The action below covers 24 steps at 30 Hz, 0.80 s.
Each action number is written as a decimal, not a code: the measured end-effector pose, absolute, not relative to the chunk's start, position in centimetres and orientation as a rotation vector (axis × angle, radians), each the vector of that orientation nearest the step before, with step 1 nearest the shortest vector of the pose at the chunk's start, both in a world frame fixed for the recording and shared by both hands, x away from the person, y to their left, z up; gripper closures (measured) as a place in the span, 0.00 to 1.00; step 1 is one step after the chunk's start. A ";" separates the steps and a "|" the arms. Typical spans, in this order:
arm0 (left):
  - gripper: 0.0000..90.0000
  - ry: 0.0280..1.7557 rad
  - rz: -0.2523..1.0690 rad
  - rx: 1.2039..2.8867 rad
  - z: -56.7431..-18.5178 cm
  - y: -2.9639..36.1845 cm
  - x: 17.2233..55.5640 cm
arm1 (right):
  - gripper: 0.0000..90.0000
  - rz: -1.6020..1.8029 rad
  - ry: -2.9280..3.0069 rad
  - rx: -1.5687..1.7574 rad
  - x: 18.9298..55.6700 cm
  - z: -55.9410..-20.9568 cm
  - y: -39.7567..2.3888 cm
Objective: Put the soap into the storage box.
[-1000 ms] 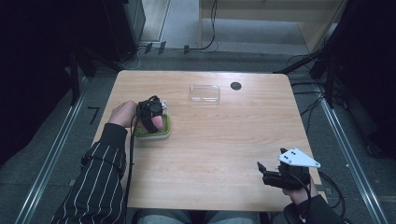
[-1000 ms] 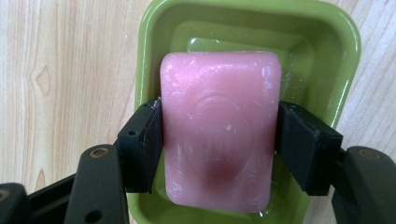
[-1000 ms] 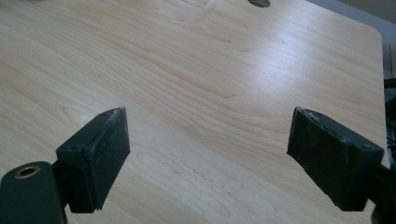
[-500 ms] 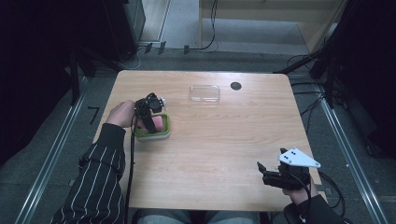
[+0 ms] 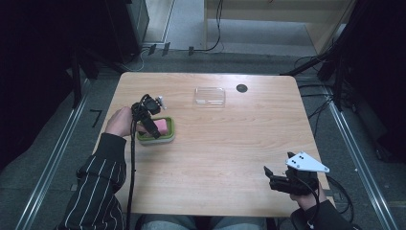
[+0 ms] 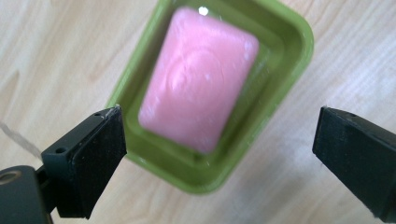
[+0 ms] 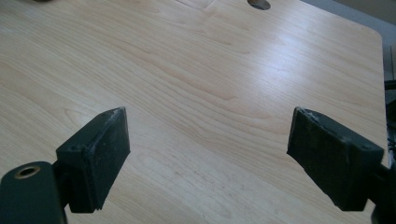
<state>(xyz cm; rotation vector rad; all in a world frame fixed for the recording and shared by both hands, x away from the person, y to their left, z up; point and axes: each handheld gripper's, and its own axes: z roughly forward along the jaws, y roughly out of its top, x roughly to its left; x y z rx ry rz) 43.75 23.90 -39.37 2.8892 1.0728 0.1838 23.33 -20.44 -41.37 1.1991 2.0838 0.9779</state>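
Note:
A pink bar of soap (image 6: 201, 77) lies in a green dish (image 6: 280, 84) on the left part of the wooden table (image 5: 230, 143). In the high view the dish (image 5: 168, 135) holds the pink soap (image 5: 163, 126) beside the person's left hand. My left gripper (image 5: 152, 125) hangs just above the dish, pointing down, open, its jaws wide on either side of the dish's near end (image 6: 215, 158) with nothing held. My right gripper (image 5: 271, 178) rests low at the table's front right corner, open and empty over bare wood (image 7: 205, 154).
A clear plastic lid or tray (image 5: 209, 95) lies at the back middle of the table. A dark round hole (image 5: 242, 88) sits just to its right, seen too as a hole (image 7: 259, 3) in the right gripper view. Cables trail from both grippers.
My left gripper has drawn slightly back toward the person and to the left over the dish. The right gripper has stayed where it was.

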 end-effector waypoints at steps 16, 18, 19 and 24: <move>0.04 1.215 0.078 2.835 -39.7 24.4 41.0 | 0.15 0.983 2.087 1.187 23.4 -41.4 -20.3; 0.04 1.229 0.069 2.830 -39.8 24.4 40.7 | 0.15 0.983 2.087 1.188 23.4 -41.4 -20.3; 0.04 1.232 0.071 2.830 -39.9 24.4 40.5 | 0.15 0.984 2.086 1.189 23.4 -41.4 -20.3; 0.04 1.247 0.041 2.825 -40.2 24.5 39.4 | 0.15 0.985 2.086 1.189 23.4 -41.4 -20.4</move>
